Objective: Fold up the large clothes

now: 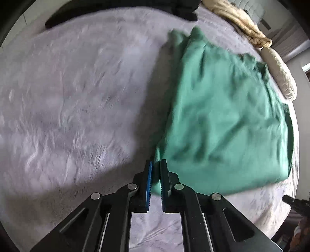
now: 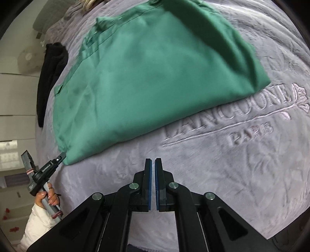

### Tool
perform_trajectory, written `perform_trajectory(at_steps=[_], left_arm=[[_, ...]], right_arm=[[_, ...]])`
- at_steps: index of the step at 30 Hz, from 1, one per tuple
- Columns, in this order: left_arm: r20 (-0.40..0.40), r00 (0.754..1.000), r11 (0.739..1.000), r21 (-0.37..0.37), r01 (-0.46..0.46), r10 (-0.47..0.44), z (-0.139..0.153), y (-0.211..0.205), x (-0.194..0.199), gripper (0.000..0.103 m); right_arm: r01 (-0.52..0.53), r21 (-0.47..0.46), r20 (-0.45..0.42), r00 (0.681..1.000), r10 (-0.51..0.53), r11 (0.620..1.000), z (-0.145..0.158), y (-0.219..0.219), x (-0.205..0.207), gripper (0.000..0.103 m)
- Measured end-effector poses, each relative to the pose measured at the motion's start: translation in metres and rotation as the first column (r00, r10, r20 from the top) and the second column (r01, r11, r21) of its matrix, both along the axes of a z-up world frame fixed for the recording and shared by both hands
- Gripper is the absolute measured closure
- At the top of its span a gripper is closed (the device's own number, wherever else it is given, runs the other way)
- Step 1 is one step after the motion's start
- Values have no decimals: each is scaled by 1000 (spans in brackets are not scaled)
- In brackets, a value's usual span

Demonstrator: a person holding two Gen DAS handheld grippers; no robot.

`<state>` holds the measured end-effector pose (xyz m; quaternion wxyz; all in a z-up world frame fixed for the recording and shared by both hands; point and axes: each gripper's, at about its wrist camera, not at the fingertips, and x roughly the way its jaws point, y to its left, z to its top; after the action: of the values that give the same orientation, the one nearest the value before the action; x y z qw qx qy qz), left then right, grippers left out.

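Note:
A green garment lies folded into a rough rectangle on a lilac plush blanket. My left gripper is shut on the garment's near left corner, with green cloth pinched between its blue pads. In the right wrist view the same garment fills the upper middle, and the left gripper grips its near left corner. My right gripper is shut and empty, just above the blanket, a little short of the garment's near edge.
A black garment lies at the far edge of the bed, and it also shows in the right wrist view. Cream bedding lies bunched at the far right. Embossed lettering marks the blanket right of the garment.

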<state>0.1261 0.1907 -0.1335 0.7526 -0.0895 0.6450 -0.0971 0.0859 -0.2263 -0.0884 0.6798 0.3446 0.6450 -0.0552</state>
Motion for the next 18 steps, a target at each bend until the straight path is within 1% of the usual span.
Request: perform_trajectory(at_steps=[1, 3, 5, 8, 13, 16, 18], left_arm=[[-9, 1000, 1000, -9, 1, -1, -5, 2, -2, 94], [2, 1000, 1000, -1, 16, -16, -5, 0, -1, 94], [9, 1000, 999, 20, 25, -25, 1, 0, -4, 94], [6, 1000, 999, 34, 7, -7, 10, 5, -14, 94], [-23, 1000, 999, 36, -21, 22, 28, 22, -37, 94], [-29, 999, 998, 68, -16, 18, 35, 25, -47, 93], [-39, 999, 991, 136, -17, 22, 37, 23, -52, 93]], right_arm=[[-4, 3, -7, 1000, 4, 1000, -6, 6, 15, 100], [-9, 7, -23, 1000, 9, 1000, -7, 13, 15, 100], [-14, 7, -30, 999, 14, 1000, -5, 18, 15, 100], [-19, 17, -42, 999, 19, 1000, -5, 29, 18, 100], [-17, 30, -29, 999, 18, 999, 1, 43, 13, 99], [-10, 42, -28, 1000, 11, 999, 2, 55, 13, 99], [-13, 53, -26, 1000, 14, 999, 3, 64, 12, 99]])
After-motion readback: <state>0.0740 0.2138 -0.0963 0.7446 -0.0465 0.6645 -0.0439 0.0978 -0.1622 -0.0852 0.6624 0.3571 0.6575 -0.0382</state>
